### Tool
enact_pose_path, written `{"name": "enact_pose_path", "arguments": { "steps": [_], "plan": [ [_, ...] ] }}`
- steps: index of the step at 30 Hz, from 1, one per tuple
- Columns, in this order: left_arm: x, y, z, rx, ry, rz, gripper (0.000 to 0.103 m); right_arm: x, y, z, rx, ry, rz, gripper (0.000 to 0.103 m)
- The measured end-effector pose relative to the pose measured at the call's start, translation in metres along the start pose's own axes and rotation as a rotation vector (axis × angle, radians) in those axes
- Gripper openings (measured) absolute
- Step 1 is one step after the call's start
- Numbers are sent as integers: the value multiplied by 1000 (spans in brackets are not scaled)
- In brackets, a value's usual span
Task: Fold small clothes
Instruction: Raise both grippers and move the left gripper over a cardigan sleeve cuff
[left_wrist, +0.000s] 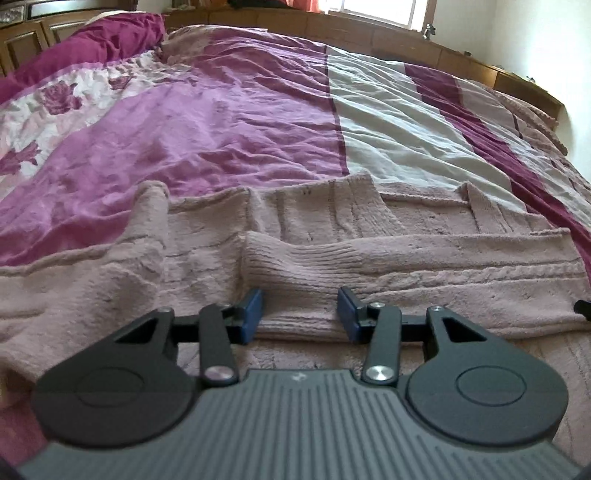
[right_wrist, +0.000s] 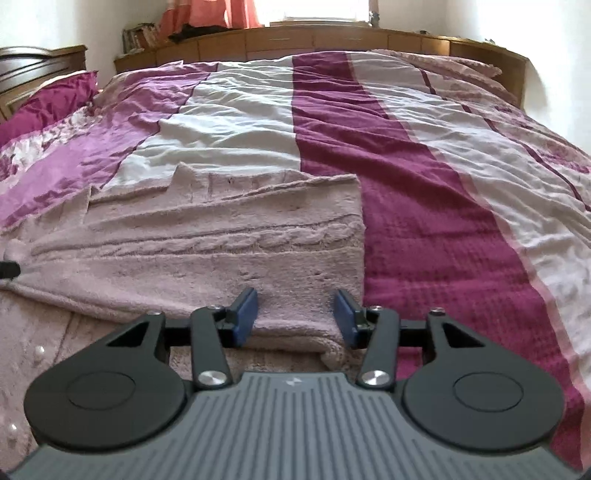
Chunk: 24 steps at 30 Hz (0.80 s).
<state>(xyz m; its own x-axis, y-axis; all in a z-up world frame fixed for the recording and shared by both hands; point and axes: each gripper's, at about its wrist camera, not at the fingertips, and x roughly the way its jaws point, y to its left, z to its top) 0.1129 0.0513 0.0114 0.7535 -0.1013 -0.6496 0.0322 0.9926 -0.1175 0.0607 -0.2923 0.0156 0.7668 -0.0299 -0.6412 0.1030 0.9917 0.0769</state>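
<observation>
Left gripper (left_wrist: 301, 314) sits at the near folded edge of the pink knit sweater (left_wrist: 369, 258), jaws apart, cloth between the pads, not pinched. Right gripper (right_wrist: 295, 315) likewise, parted over the sweater's near right corner. Sweater lies flat on the bedspread (right_wrist: 424, 166), long axis running left-right across both grippers, sleeve (left_wrist: 332, 254) folded across.

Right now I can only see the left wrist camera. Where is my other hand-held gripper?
Observer: The right hand-held gripper is at the pink sweater's near right corner, with its jaws apart.
Operator: Is the corner flat there?
Observer: Not quite. It bunches up a little just below the right-side finger.
Operator: What's past that edge?
Observer: The sweater ends just beyond that finger. After that there is only the bedspread's dark maroon stripe.
</observation>
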Motion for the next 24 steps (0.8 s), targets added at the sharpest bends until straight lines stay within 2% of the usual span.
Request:
{"name": "enact_pose_path", "arguments": {
  "steps": [7,14,21,24],
  "plan": [
    [-26,12,3,-50,38,39,52,-24,-3,5,105,-13,52,68],
    [-66,35,-2,-113,46,69,53,-61,12,3,137,-32,128,72],
    [-103,49,-6,-106,43,108,65,-92,35,-6,126,-41,181,82],
    [-115,54,-10,-98,42,139,66,-100,43,-11,134,-33,212,85]
  ]
}}
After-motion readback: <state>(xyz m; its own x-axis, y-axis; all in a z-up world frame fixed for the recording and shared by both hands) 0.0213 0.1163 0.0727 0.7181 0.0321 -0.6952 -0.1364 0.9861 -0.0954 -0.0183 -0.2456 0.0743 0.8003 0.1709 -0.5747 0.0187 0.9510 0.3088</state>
